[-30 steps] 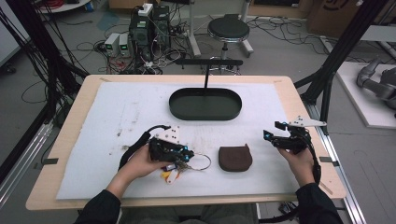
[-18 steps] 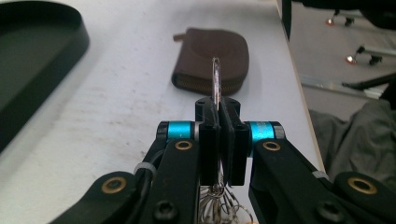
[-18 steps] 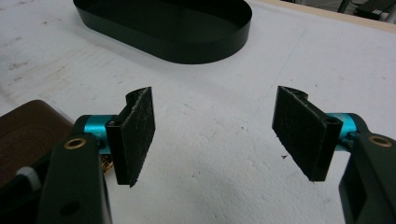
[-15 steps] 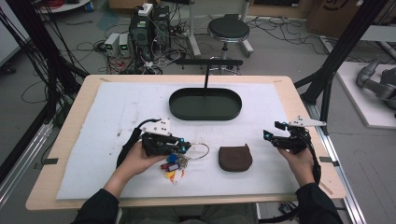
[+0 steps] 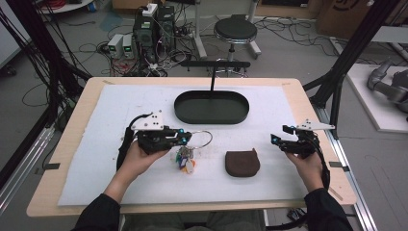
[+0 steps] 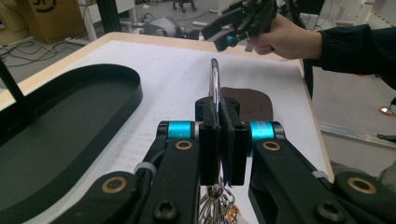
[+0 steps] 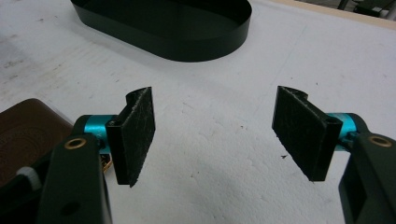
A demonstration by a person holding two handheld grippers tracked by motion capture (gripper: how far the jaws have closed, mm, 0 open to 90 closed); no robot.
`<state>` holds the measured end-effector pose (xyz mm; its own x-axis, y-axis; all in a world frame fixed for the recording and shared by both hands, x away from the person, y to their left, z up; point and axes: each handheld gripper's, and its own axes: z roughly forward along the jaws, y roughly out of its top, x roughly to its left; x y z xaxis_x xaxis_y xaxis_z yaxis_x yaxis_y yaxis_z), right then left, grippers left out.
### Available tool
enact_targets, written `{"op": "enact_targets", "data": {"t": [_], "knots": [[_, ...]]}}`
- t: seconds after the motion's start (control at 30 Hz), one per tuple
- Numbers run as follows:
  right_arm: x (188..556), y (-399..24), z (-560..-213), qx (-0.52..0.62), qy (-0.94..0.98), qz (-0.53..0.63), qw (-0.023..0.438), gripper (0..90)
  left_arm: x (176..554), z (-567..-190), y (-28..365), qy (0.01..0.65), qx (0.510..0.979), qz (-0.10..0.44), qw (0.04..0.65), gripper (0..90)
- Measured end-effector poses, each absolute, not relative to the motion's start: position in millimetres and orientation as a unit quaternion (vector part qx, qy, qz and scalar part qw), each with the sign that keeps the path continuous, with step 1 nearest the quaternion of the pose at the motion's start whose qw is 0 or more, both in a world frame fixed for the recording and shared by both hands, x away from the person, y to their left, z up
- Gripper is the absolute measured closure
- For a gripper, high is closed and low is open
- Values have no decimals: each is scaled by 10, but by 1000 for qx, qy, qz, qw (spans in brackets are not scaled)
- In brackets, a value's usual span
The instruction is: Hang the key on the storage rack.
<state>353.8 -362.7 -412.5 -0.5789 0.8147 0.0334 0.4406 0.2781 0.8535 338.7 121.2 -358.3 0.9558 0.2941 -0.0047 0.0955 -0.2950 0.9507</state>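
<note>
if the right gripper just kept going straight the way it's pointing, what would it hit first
Probably the black tray: the right gripper, jaws open, aims across bare white mat toward the tray's near wall. If it is tilted down, it could meet the mat first; depth is unclear.

Even, soft overhead light; faint shadows; close foreground slightly blurred; no glare.

My left gripper (image 5: 186, 139) pinches the key ring (image 5: 201, 139), its keys (image 5: 184, 159) dangling over the white mat (image 5: 96, 144) left of the brown pouch (image 5: 242, 163), near the black tray (image 5: 211, 107).
</note>
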Motion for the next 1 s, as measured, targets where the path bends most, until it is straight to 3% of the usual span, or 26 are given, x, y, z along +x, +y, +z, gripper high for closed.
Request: {"op": "enact_targets", "data": {"t": [1.0], "knots": [[3562,-3633,-4130,407,770,443,213,352,3710,-2972,1409,164,758,177,606,864]]}}
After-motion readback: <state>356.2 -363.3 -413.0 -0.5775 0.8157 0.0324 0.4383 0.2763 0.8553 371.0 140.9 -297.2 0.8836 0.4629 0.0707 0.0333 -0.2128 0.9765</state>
